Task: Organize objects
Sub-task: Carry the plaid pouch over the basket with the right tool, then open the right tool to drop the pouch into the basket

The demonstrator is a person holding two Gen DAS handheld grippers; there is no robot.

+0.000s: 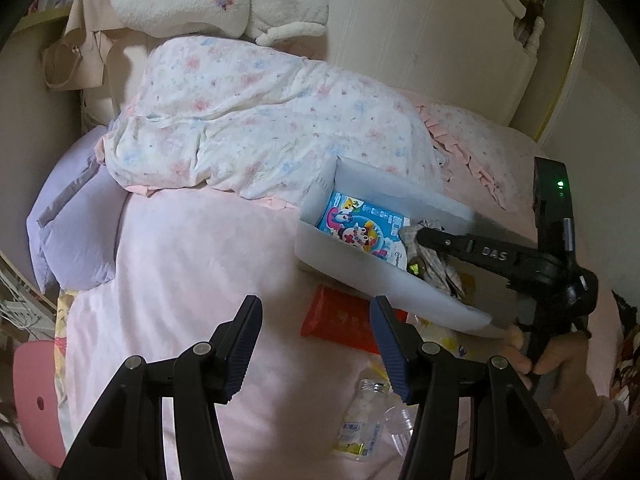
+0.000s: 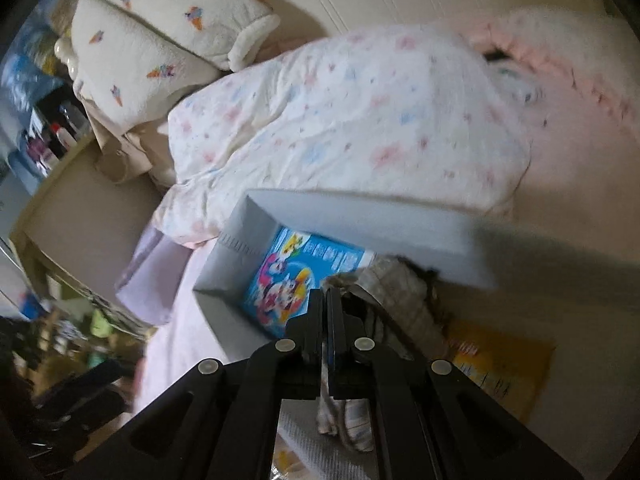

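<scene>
Inspected at bed [image 1: 192,280], pink cover. White storage box [image 1: 360,268] found near bed's right side, against floral quilt [image 1: 260,120]. Already inside: cartoon-printed blue package [image 1: 360,228] at box's far end, patterned fabric item [image 2: 400,292] at near end.

Right gripper [image 2: 327,308]: jaws closed to a thin slit over the box, pinching a pale striped piece of cloth [image 2: 356,420] hanging below the fingers (whether part of the fabric item in the box, could not tell). Judged mid-deposit.

Left gripper [image 1: 316,344]: jaws spread wide, nothing held, poised above bed's near edge.

Outstanding, outside the box: red packet [image 1: 340,320] touching box's near wall; small clear bottle [image 1: 362,416] with pale contents nearer the bed's near edge; crumpled clear plastic [image 1: 400,428] just beside it; yellow packet [image 2: 496,360] on box's right.

Progress judged roughly half: two or three items stowed, at least four loose. Red packet likely next for left gripper.
</scene>
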